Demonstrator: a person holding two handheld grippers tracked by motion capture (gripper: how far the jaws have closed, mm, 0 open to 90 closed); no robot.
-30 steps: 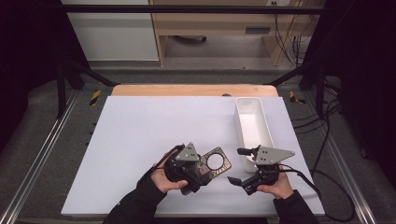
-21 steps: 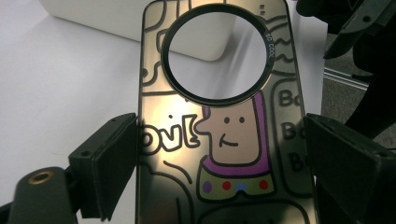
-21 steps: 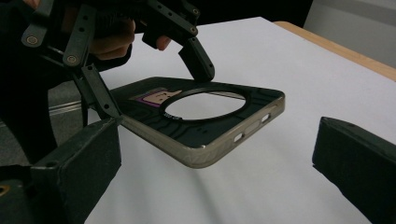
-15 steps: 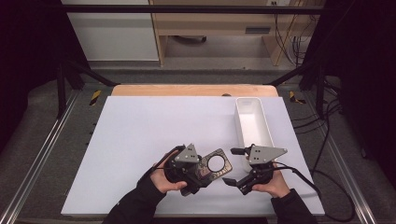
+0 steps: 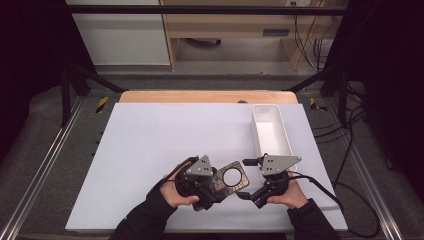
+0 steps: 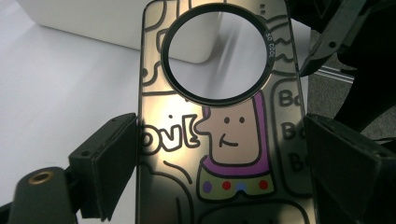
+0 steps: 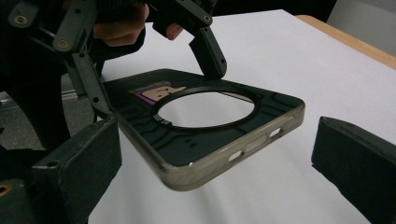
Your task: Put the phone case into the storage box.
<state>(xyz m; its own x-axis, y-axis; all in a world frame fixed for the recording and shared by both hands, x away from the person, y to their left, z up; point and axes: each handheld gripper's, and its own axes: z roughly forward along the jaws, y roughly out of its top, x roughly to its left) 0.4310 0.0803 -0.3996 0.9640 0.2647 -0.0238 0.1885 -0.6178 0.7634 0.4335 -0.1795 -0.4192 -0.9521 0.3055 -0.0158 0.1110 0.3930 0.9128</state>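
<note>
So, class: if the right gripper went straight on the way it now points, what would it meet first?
Probably the near end of the smoky translucent phone case, held off the table by the left gripper; the right gripper jaws stand open around it.

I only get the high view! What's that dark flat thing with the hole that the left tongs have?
Observer: The left gripper view shows a phone case with a cartoon figure in purple and doodled letters on it.
Operator: Are the left tongs squeezing it?
Observer: Yes, the left tongs press on its two long edges.
Operator: Do the right tongs have it too?
Observer: Not yet. In the right gripper view the right tongs are open around the case's free end, with a clear gap on one side.
</note>
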